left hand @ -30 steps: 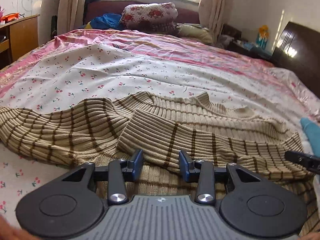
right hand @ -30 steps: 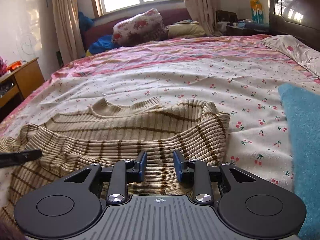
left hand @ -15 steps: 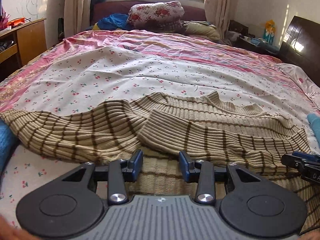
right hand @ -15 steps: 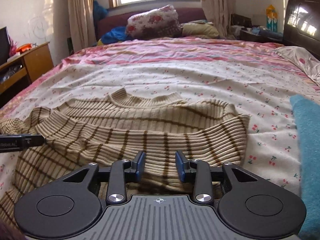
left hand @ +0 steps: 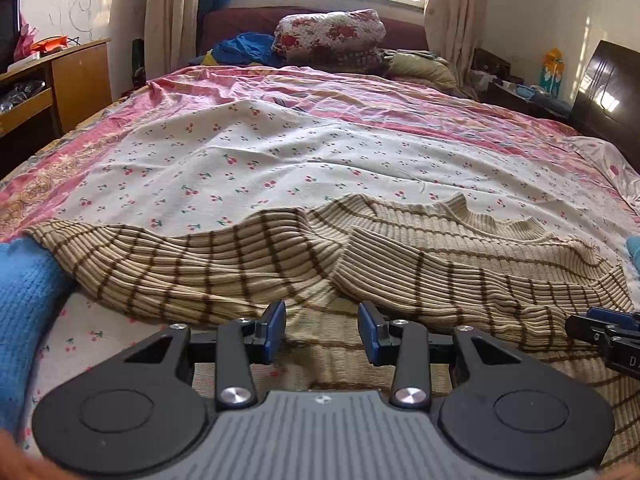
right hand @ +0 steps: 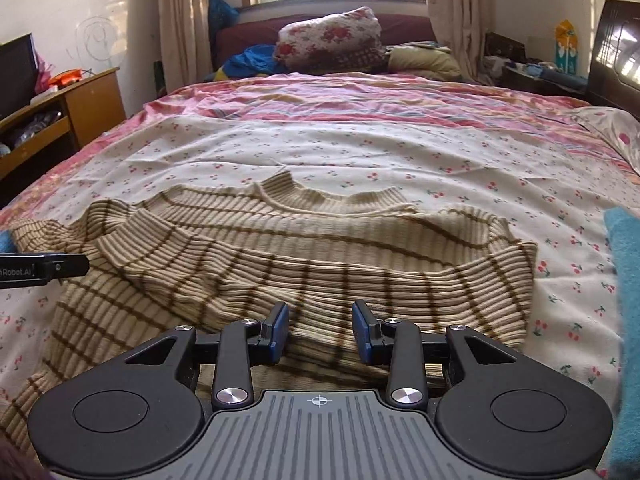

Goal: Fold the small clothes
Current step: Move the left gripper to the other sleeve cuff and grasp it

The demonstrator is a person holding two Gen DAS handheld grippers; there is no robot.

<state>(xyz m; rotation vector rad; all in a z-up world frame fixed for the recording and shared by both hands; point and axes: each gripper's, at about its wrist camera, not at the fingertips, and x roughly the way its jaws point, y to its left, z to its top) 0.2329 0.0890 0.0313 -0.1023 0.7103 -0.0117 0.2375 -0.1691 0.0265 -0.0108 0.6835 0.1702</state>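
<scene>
A beige ribbed sweater with brown stripes (left hand: 400,264) lies flat on the bed, neckline away from me. Its right sleeve is folded across the body; its left sleeve stretches out to the left. It also shows in the right wrist view (right hand: 320,248). My left gripper (left hand: 322,332) is open and empty, just above the sweater's lower body. My right gripper (right hand: 320,332) is open and empty over the lower body near the folded sleeve. Each gripper shows at the edge of the other's view: the right one (left hand: 604,332) and the left one (right hand: 44,270).
The bed (left hand: 320,152) has a cherry-print and pink sheet. A blue knit garment (left hand: 24,304) lies at the left, a teal one (right hand: 626,300) at the right. Pillows (left hand: 328,36) lie at the far end. A wooden desk (left hand: 52,80) stands left, a dark headboard (right hand: 616,56) right.
Both grippers have drawn back and risen a little from the sweater, staying open. More of the left sleeve and the blue garment shows at the left.
</scene>
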